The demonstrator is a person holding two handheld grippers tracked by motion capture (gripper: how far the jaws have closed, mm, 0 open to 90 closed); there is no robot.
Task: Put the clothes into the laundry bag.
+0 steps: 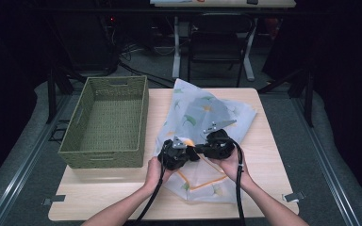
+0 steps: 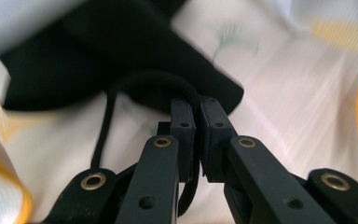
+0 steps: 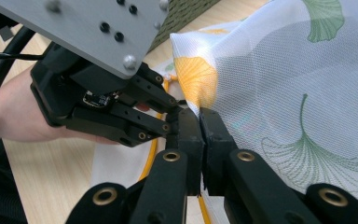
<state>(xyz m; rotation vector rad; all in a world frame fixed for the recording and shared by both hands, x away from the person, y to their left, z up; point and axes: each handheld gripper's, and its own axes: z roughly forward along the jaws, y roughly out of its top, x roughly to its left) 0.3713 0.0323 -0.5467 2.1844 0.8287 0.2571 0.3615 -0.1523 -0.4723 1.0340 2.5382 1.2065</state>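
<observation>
A white mesh cloth [image 1: 202, 113] printed with green and yellow leaves and edged with yellow trim [image 3: 154, 149] lies on the wooden table [image 1: 99, 188]. Both grippers hover over its near half, tips almost touching. My left gripper [image 2: 196, 105] has its jaws together with a thin black cord [image 2: 135, 79] looping over the tips and running down between them. My right gripper [image 3: 199, 116] is shut on a raised fold of the cloth [image 3: 270, 84] by a yellow leaf. In the high view the left gripper [image 1: 192, 150] faces the right gripper [image 1: 201, 148].
A green woven basket [image 1: 104, 155] stands at the table's left, beside the cloth. In the right gripper view the left gripper [image 3: 175, 112], its grey plate [image 3: 84, 28] and the hand [image 3: 14, 116] holding it are close on the left. Chairs and desk legs stand beyond the table.
</observation>
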